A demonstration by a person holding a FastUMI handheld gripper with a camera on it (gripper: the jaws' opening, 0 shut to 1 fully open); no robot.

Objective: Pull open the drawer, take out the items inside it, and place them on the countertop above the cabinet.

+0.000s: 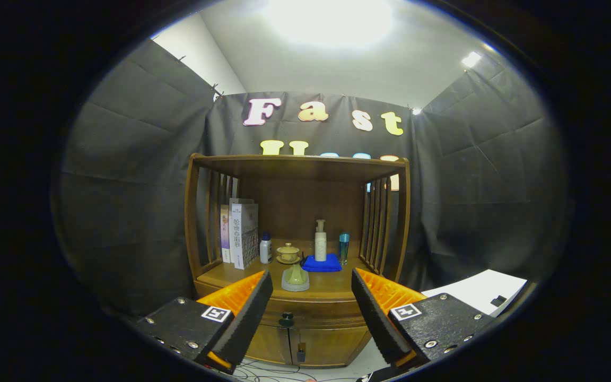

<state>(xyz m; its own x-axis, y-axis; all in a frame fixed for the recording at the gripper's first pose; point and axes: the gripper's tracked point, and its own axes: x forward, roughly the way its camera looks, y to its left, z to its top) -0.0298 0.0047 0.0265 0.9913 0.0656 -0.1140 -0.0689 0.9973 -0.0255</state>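
Observation:
A wooden cabinet (297, 175) with a shelf roof stands against the cloth wall. Its drawer (305, 317) sits shut under the countertop (332, 285), with a small dark knob (286, 320) in the middle. My gripper (312, 297) is open, held back from the cabinet, and the knob lies beyond and between the two fingertips (260, 297). Nothing is between the fingers. A pale green object (295, 278) rests near the countertop's front edge.
On the countertop stand books (243, 233) at the left, a small white bottle (265, 248), a lidded cup (288, 253), a blue cloth (322, 263), a cream pump bottle (320, 241) and a teal tumbler (343, 248). Cabinet doors (305, 345) lie below the drawer. A white surface (483, 292) is at the right.

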